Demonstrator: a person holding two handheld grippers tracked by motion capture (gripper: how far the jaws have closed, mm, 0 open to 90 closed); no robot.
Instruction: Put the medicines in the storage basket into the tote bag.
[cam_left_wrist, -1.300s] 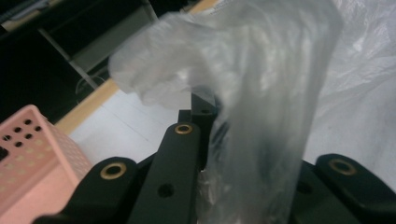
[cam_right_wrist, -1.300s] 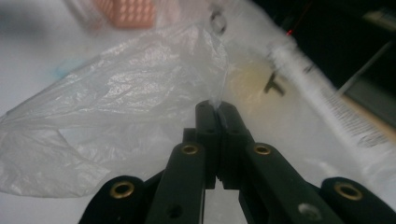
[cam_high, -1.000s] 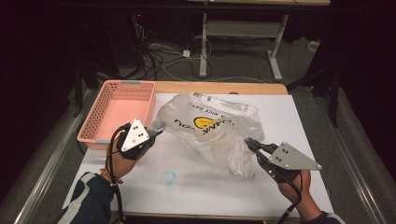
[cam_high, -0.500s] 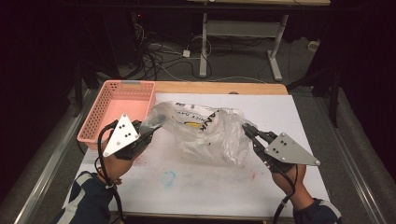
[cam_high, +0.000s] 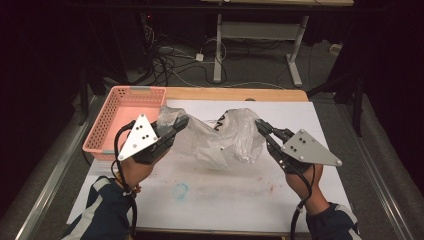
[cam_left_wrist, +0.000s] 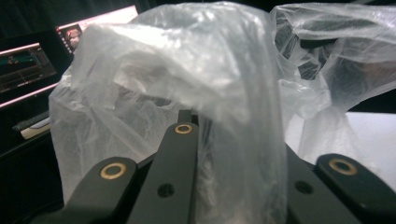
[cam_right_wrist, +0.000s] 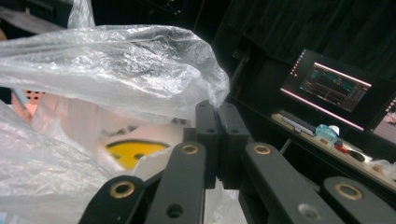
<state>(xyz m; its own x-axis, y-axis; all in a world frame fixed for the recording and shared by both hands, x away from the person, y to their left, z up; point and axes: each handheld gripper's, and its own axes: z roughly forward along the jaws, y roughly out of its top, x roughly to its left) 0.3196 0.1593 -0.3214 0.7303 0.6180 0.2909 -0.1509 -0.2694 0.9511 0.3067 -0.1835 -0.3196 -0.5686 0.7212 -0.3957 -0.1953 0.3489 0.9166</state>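
clear plastic bag (cam_high: 220, 137) hangs lifted off the white mat (cam_high: 210, 195), left gripper (cam_high: 179, 124) and right gripper (cam_high: 261, 125) each clenched on an edge, apparently to spread it.

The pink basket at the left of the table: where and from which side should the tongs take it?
Grip the pink basket by its near long rim, coming from above with one jaw inside and one outside. It sits upright and open, its thin latticed wall suits a pinch, and the left tongs, now shut on the plastic bag, hang nearest that side.
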